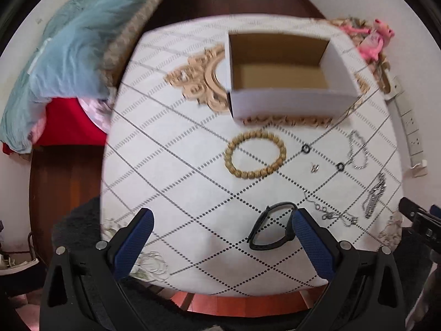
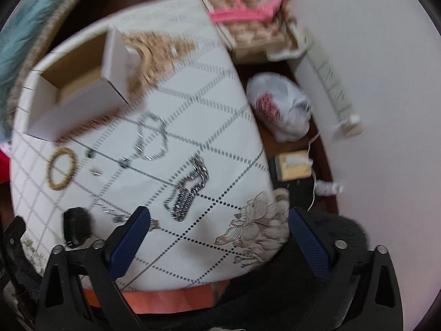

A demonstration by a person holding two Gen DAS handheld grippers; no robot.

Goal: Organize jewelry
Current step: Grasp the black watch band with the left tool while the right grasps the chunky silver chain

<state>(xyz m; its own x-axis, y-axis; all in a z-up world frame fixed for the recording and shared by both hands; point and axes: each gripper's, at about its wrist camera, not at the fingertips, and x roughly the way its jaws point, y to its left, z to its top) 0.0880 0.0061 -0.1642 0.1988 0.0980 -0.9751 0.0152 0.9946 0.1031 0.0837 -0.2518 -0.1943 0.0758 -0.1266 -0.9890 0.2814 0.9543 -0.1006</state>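
Observation:
An open white cardboard box stands at the far side of the table, on an ornate beige frame. In front of it lie a wooden bead bracelet, two small black rings, tiny earrings, silver chains, a thick silver chain and a thin necklace. A black band lies just inside my left gripper's right finger. My left gripper is open and empty. My right gripper is open and empty over the table's near right edge.
The table wears a white cloth with dotted diamonds. A blue blanket lies on a bed at the left. A power strip runs along the wall at the right. A plastic bag and a small box lie on the floor.

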